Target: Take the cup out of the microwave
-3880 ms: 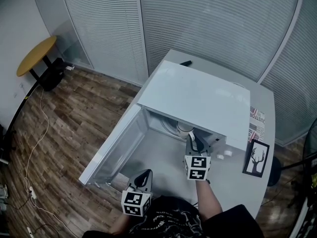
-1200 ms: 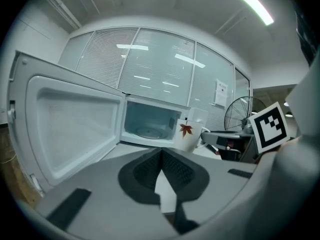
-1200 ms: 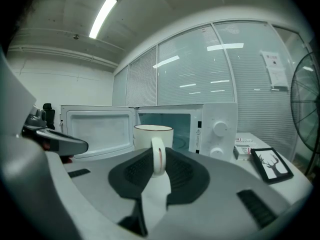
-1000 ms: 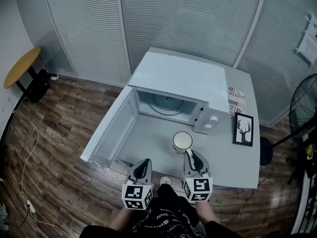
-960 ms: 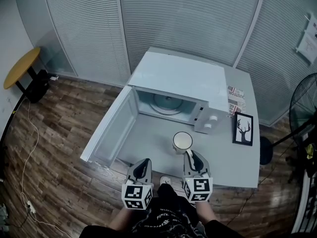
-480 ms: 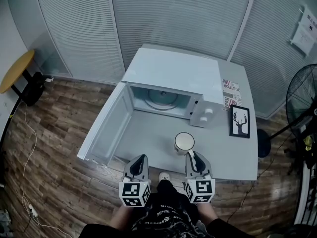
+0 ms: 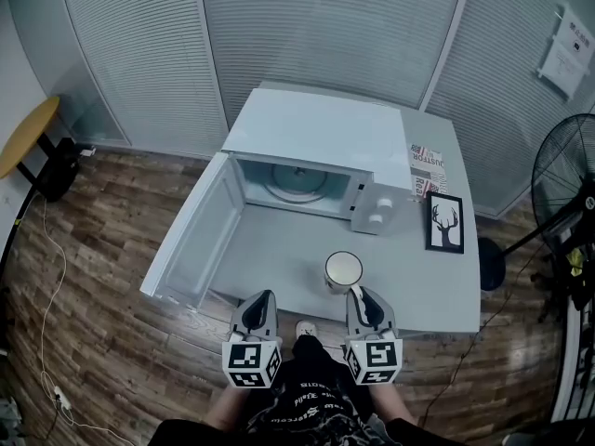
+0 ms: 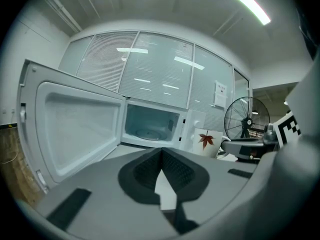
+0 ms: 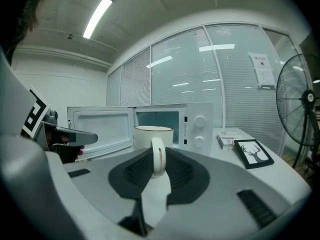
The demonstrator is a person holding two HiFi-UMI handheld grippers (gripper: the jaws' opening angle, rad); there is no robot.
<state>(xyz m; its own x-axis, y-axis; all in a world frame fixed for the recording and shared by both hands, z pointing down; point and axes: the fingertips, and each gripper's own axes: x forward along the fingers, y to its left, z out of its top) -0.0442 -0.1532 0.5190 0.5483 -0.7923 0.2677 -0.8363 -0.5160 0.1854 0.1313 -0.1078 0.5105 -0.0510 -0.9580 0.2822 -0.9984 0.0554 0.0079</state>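
While upright, cream cup (image 7: 343, 271), seemingly dark-rimmed.

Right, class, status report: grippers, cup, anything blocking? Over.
Right gripper shut on cup handle. Left gripper shut, empty. Cup out of microwave, over table. Door open, nothing in the way.

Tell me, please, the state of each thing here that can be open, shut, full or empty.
microwave door: swung wide open, to the left in the head view.
microwave: cavity empty, only the turntable inside.
cup: upright, out of the microwave, at the front part of the table.
right claw: shut on the cup's handle.
left claw: shut, holding nothing.
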